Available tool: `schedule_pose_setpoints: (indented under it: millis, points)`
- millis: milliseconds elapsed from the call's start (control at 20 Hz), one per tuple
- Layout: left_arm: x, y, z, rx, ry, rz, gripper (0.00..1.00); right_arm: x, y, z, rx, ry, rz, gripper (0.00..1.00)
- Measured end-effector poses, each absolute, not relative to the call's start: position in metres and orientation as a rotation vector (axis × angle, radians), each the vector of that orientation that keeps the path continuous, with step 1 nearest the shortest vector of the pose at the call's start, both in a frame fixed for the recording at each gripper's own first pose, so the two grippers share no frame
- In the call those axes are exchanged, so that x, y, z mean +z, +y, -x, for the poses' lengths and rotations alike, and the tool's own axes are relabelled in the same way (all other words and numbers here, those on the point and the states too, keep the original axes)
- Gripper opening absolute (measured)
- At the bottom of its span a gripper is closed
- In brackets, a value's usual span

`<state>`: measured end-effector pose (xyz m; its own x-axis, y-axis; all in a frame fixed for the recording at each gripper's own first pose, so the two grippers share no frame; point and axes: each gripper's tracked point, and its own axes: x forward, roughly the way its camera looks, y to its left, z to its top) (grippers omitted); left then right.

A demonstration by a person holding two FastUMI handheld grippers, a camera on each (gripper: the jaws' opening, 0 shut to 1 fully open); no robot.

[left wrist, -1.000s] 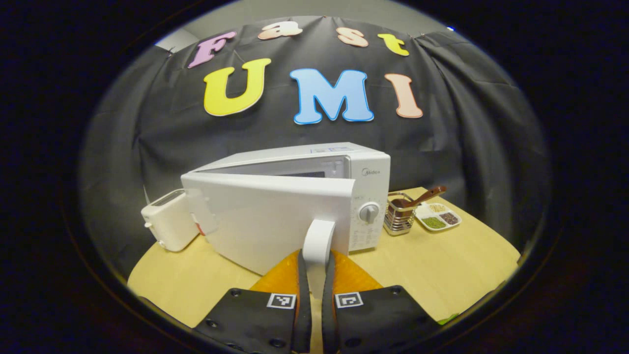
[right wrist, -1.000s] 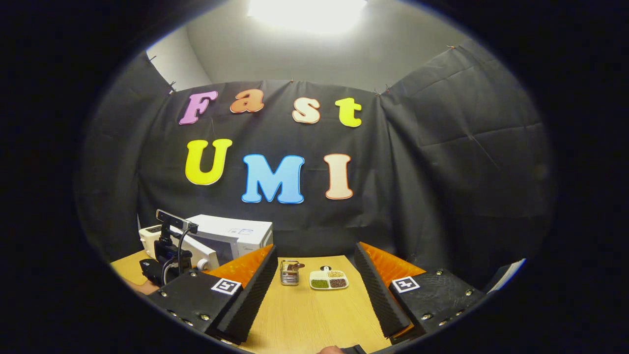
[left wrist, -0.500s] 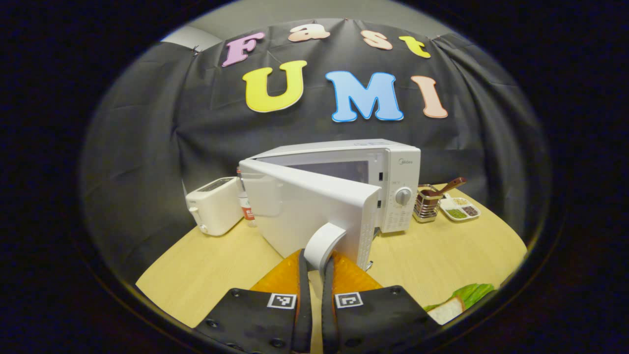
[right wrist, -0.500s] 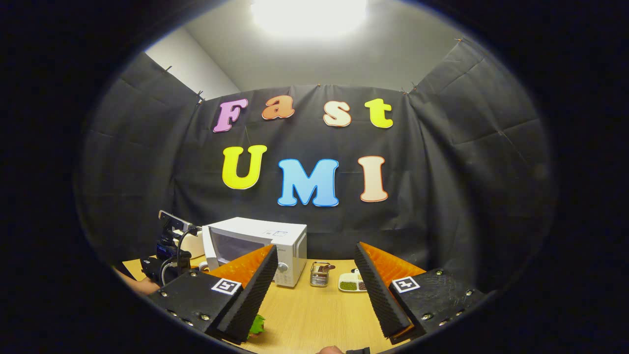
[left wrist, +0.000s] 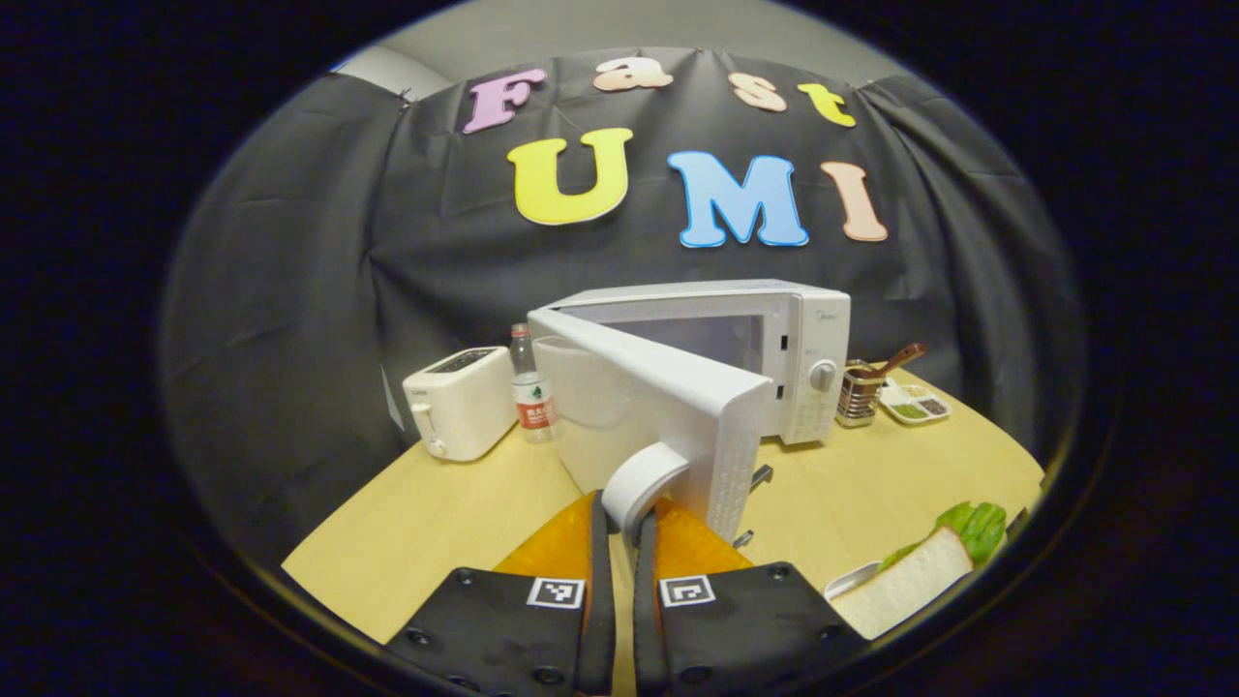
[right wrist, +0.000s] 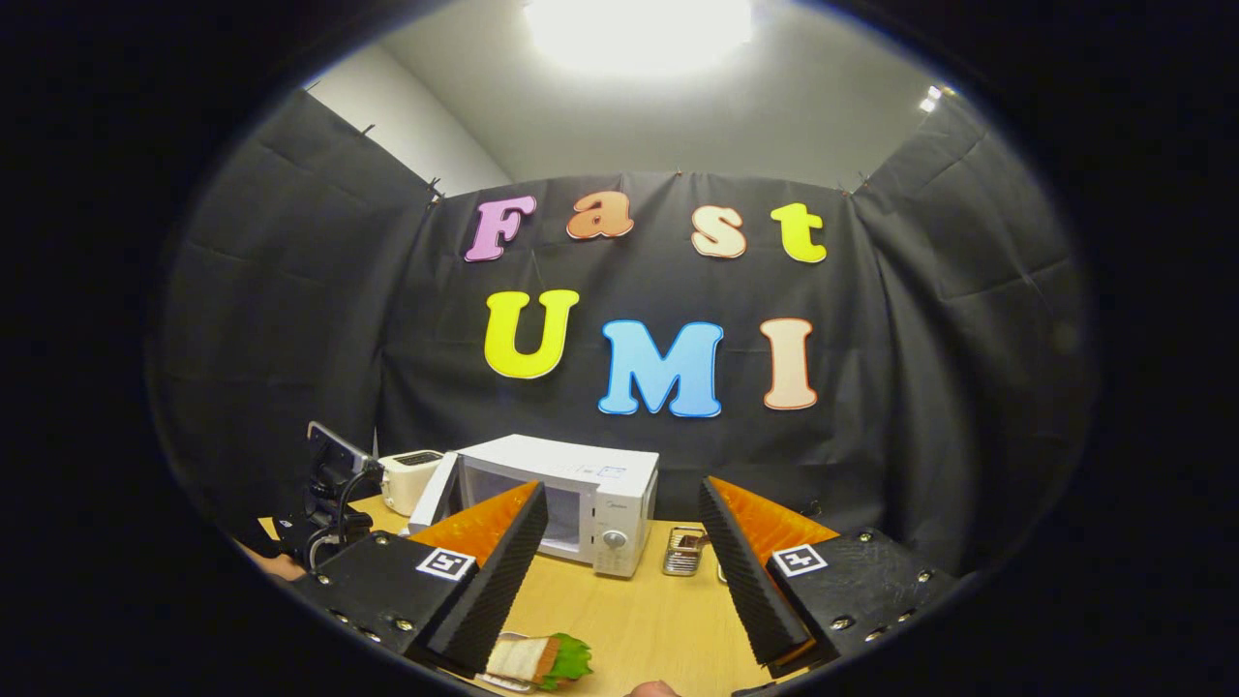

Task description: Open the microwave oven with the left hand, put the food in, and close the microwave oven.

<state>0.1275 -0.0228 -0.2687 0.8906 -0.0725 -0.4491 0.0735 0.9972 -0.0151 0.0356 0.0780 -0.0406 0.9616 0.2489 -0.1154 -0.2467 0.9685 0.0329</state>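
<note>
The white microwave oven (left wrist: 765, 358) door has been swung wider by the left tool (left wrist: 619, 542), clamped on its curved white handle (left wrist: 644, 479). The right tool (right wrist: 619, 571) is held apart; the lettuce sandwich (right wrist: 537, 660) can be loaded next.

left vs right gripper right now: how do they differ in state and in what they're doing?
The left gripper is shut on the microwave door handle, both fingers pressing it; the right gripper is open and holds nothing. The left gripper sits at the swung-out microwave door; the right gripper hangs above the table, with the sandwich low between its fingers. Both point toward the microwave.
</note>
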Motion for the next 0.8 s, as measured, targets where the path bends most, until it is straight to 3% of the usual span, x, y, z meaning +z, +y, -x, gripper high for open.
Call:
schedule_pose_setpoints:
  millis: [800]
  points:
    - [-0.283, 0.085, -0.115, -0.208, 0.479, 0.044, 0.14, -0.043, 0.207, -0.046, 0.235, 0.124, -0.021, 0.96]
